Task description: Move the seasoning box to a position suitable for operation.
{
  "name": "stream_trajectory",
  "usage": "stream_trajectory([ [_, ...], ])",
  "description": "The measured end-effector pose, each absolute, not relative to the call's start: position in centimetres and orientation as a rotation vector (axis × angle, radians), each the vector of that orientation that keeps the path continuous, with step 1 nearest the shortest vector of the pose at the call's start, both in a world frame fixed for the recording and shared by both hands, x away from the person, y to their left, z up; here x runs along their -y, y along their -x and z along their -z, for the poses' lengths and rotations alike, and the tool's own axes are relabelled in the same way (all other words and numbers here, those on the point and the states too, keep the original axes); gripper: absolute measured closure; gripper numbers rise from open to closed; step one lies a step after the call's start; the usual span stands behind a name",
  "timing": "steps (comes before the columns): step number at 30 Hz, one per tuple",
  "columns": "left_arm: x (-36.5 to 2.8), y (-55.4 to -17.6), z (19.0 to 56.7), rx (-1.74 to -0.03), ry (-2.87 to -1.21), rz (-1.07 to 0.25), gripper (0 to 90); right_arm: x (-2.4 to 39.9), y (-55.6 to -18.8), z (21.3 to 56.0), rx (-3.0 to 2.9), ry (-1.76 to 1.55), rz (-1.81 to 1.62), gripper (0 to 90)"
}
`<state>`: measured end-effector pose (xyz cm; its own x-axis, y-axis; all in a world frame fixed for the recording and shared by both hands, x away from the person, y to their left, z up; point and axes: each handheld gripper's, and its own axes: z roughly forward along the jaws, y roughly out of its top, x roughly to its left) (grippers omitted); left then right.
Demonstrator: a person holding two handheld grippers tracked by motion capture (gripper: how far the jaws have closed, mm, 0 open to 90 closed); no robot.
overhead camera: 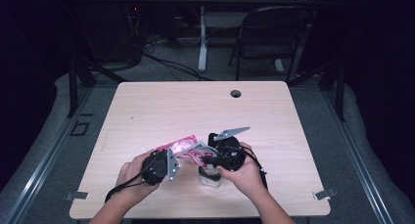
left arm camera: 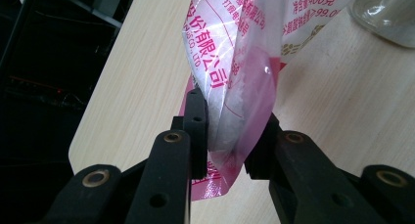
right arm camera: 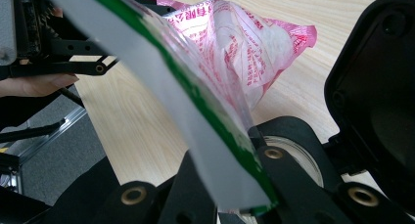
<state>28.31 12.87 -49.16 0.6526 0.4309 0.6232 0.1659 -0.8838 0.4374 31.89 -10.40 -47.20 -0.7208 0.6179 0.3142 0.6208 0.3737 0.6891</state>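
Note:
A pink-and-white printed plastic bag (overhead camera: 183, 146) with white powder inside hangs between both grippers over the near middle of the table. My left gripper (overhead camera: 177, 155) is shut on the bag's lower corner (left arm camera: 235, 131), its jaws pressing the film from both sides. The bag's other end, a white strip with a green line (right arm camera: 205, 116), is clamped in my right gripper (overhead camera: 204, 159), which is also shut. A clear glass jar (overhead camera: 209, 177) stands on the table right under the right gripper; its rim (right arm camera: 301, 153) shows behind the right jaw and its base (left arm camera: 386, 11) lies beyond the bag.
The light wood table (overhead camera: 195, 106) has a cable hole (overhead camera: 236, 93) at its far edge. A folding chair (overhead camera: 274, 31) and cables stand on the floor behind. The other hand and left gripper (right arm camera: 54, 43) are close at the upper left of the right gripper view.

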Motion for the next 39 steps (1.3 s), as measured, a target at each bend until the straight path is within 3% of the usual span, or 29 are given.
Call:
stream_trajectory([
  [39, -11.90, -28.13, 48.90, -0.288, -2.511, -1.321, 76.7, 11.16, -31.79, 47.41, 2.592, 1.194, 1.292, 88.6],
])
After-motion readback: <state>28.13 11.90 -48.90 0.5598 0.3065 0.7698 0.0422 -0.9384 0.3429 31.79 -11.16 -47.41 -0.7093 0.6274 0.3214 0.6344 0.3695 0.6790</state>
